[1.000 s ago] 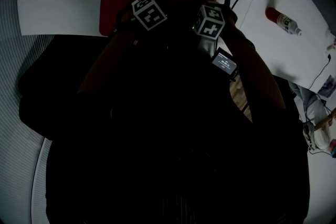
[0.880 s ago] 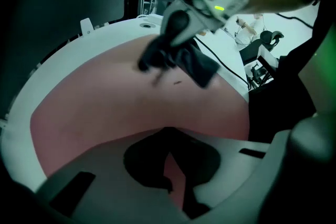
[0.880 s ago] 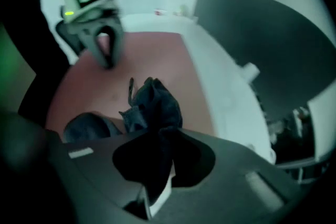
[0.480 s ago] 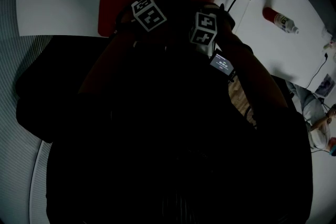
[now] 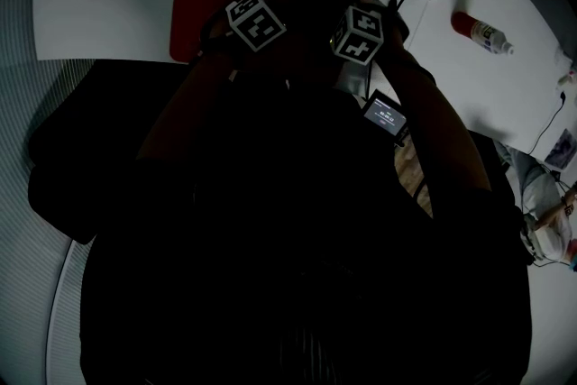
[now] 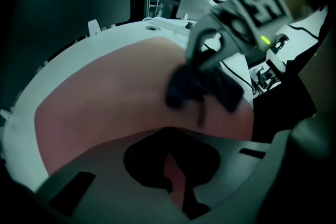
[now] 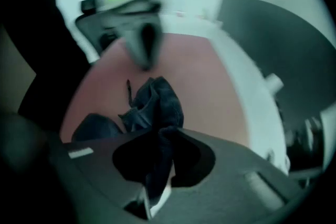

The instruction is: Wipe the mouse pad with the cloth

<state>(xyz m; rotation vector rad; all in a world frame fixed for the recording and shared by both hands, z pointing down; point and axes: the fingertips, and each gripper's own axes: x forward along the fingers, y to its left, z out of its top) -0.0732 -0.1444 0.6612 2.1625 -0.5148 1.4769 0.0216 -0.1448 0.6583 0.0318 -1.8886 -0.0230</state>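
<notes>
Right now the wiping step looks to be in hand. The right gripper (image 7: 159,136) has its jaws shut tight on the dark blue cloth (image 7: 157,99). The cloth hangs down and seems to touch the red mouse pad (image 7: 210,92), near the side of the pad closest to the person. The left gripper (image 6: 168,150) is just beside it, low over the pad, with its jaws closed and nothing in them. The pad lies flat on the white surface (image 5: 108,4). Next, I think the cloth should be pressed down and dragged across the far part of the pad, without making the pad slide.
</notes>
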